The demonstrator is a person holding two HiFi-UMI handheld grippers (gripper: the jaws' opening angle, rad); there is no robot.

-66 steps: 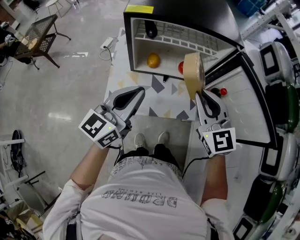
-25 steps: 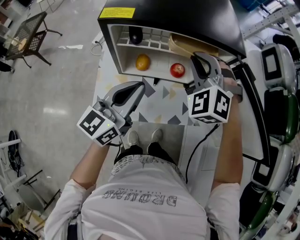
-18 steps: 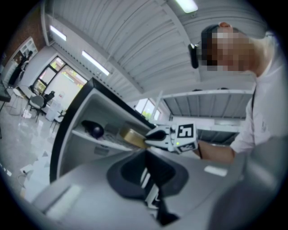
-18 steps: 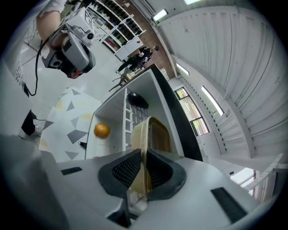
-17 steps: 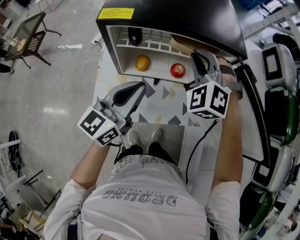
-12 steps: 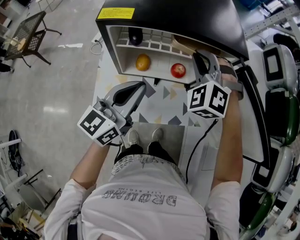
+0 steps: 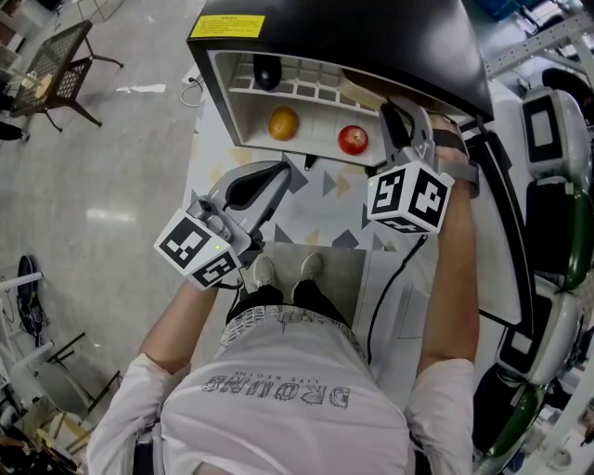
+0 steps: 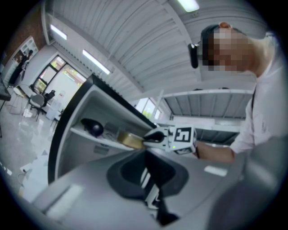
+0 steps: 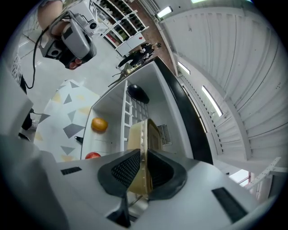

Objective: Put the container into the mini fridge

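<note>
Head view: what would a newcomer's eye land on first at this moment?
The open mini fridge at the top of the view stands out, with an orange and a red apple on its lower level. The right claw reaches into the fridge's right side, shut on a tan container held on edge. The left claw hangs shut and empty in front.

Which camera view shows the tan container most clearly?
The right gripper view: the container fills the middle, gripped by the right claw. The head view shows only a strip under the mini fridge top; the left gripper view shows it small, far.
</note>
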